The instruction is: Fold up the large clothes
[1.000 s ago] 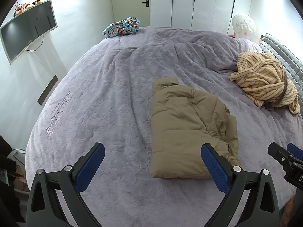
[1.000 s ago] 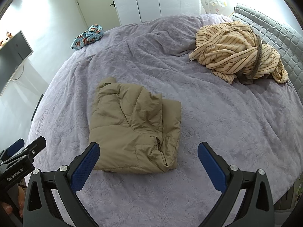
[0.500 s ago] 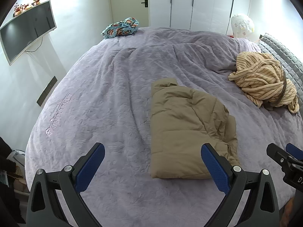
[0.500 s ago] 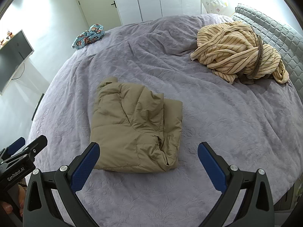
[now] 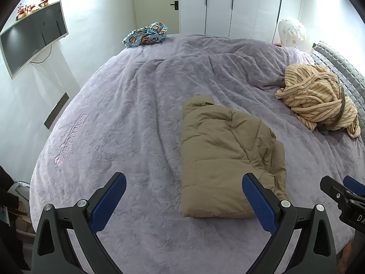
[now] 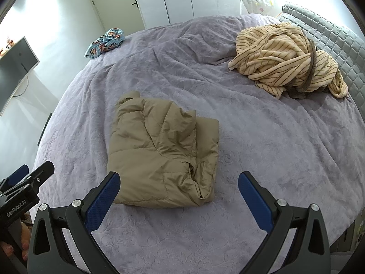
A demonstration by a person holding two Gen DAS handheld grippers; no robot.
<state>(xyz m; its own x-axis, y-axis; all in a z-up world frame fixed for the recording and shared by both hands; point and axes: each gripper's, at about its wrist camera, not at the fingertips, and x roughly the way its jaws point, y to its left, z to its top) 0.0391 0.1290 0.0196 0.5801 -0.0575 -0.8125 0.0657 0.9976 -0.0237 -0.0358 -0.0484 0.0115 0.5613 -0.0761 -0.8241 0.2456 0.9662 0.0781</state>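
Nothing shifted since last second: folded tan quilted jacket (image 6: 159, 157) lies mid-bed; my jaws both gape, empty. Fold apparently done.

Jackets: one tan puffer jacket (image 6: 163, 157), folded
Striped blankets: one (image 6: 287, 58)
Patterned cloth bundles: one (image 6: 106, 42)
Beds: one (image 6: 262, 137)
Wall screens: one (image 5: 32, 36)
Grippers: two, left gripper (image 5: 183, 199) and right gripper (image 6: 179, 197)

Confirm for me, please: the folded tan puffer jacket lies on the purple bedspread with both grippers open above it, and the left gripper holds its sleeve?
Not quite. The left gripper holds nothing: in the left wrist view its jaws stand wide open and empty above the purple bedspread. The folded tan puffer jacket lies free.
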